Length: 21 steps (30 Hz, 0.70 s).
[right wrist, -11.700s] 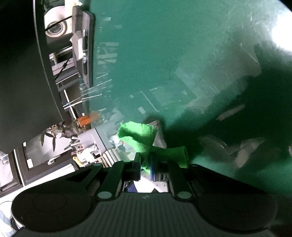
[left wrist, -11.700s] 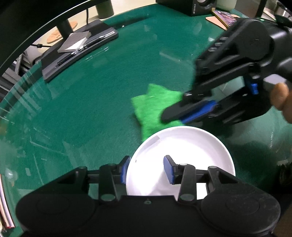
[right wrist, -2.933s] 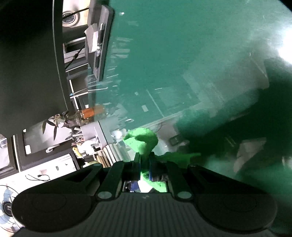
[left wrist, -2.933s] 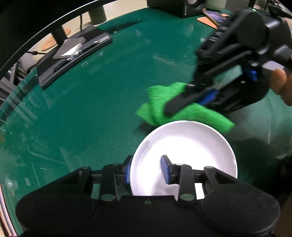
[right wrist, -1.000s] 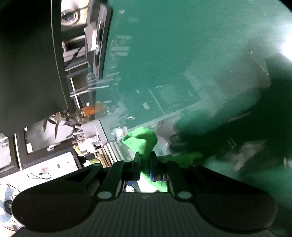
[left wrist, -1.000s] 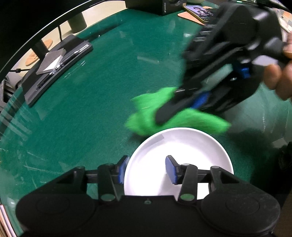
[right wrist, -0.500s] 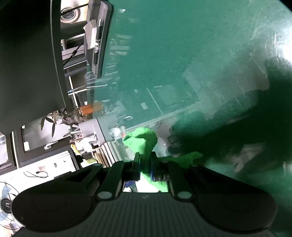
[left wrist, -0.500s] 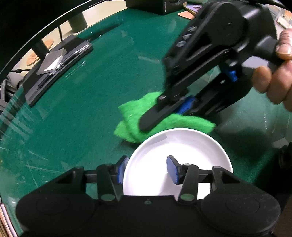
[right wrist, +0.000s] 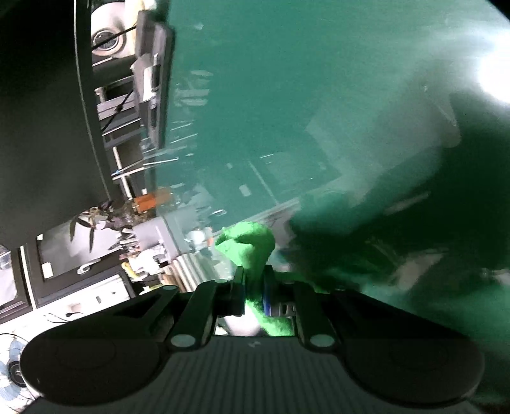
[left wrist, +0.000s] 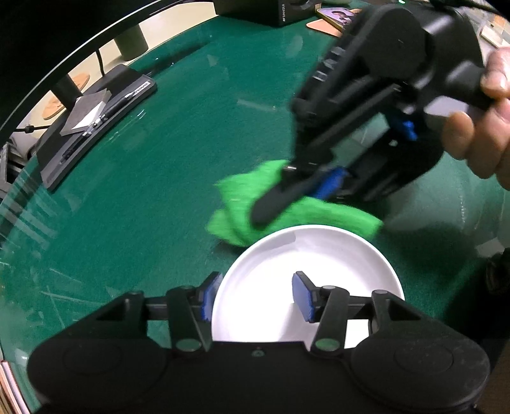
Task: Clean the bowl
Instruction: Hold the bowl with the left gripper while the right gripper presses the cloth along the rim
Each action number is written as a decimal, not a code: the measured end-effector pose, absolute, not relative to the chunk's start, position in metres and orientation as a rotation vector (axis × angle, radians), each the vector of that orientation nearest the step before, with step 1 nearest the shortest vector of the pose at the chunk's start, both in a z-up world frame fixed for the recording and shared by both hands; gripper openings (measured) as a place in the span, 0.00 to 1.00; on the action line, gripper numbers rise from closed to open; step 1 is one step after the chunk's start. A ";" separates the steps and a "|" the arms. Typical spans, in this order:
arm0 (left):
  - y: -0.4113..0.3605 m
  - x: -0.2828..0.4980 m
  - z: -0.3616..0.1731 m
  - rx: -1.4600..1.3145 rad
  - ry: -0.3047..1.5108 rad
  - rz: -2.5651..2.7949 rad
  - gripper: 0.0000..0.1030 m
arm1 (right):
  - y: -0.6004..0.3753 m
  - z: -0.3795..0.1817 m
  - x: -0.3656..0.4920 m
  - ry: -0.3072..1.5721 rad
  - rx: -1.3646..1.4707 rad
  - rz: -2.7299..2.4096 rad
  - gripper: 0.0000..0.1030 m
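Note:
A white bowl [left wrist: 306,270] sits on the green table mat [left wrist: 159,191] right under my left gripper [left wrist: 256,296]. Its jaws are open and straddle the bowl's left rim: one blue pad [left wrist: 212,296] is just outside the rim and the other hangs over the inside. My right gripper [left wrist: 271,207], held by a person's hand [left wrist: 478,127], is shut on a green cloth [left wrist: 334,216]. The cloth lies against the bowl's far rim. In the right wrist view the cloth [right wrist: 251,242] bulges out past the shut right gripper [right wrist: 254,286].
A black tray with papers and a pen [left wrist: 95,124] lies at the far left of the mat. A black box [left wrist: 271,12] and a phone on a coaster [left wrist: 334,14] stand at the table's far edge. Bare mat stretches left of the bowl.
The cloth, bunched at the bowl's far left in the oldest frame, now spreads along its far rim. Over the last second the right gripper and cloth shifted slightly left. Bowl and left gripper stayed.

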<state>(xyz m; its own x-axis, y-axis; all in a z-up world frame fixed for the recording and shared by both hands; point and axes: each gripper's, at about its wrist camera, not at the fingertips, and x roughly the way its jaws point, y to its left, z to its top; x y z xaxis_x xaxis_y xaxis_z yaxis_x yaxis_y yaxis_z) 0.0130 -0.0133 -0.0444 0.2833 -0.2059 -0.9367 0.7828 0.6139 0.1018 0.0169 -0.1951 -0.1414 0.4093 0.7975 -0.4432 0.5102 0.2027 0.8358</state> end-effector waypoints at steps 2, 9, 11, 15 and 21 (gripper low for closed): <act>-0.013 0.014 -0.045 0.629 1.092 -0.729 0.47 | -0.194 -0.140 0.017 1.232 1.452 0.306 0.11; -0.014 0.017 -0.045 0.621 1.088 -0.755 0.48 | -0.223 -0.150 -0.028 1.272 1.517 0.241 0.11; -0.014 0.017 -0.045 0.623 1.087 -0.754 0.48 | -0.223 -0.150 -0.027 1.268 1.523 0.231 0.11; -0.015 0.016 -0.045 0.613 1.085 -0.734 0.48 | -0.215 -0.151 -0.007 1.240 1.515 0.234 0.11; -0.007 0.015 -0.039 0.537 1.108 -0.558 0.47 | -0.184 -0.147 0.037 1.254 1.437 0.325 0.11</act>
<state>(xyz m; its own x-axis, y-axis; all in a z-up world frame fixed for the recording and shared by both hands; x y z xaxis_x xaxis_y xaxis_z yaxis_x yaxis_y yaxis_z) 0.0150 -0.0069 -0.0395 0.3407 -0.1486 -0.9283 0.6580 0.7430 0.1226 0.0366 -0.1842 -0.1471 0.3918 0.8096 -0.4370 0.4961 0.2141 0.8414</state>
